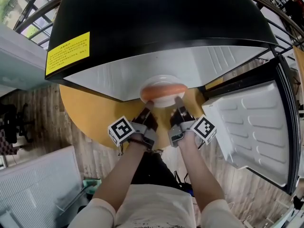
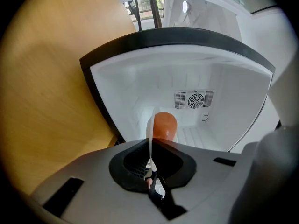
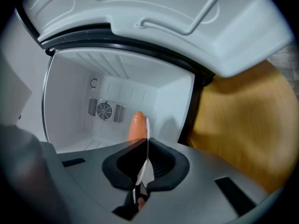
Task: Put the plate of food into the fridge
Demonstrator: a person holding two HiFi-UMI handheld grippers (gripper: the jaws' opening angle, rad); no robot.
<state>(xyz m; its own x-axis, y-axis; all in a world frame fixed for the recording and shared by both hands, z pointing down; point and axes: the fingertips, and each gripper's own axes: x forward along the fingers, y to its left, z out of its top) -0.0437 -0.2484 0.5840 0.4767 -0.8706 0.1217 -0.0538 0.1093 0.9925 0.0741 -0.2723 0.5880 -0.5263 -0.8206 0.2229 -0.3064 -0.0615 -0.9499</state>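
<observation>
L gripper (image 1: 148,109) & R gripper (image 1: 179,103) are both pinching rim of round white plate (image 1: 165,99) w/ orange sausage (image 1: 164,89), at mouth of open white-lined black fridge (image 1: 142,13).

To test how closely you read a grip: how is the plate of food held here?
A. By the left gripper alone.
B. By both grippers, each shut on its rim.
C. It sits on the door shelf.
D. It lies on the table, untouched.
B: the left gripper and the right gripper each pinch the rim of the plate, held at the open fridge.
</observation>
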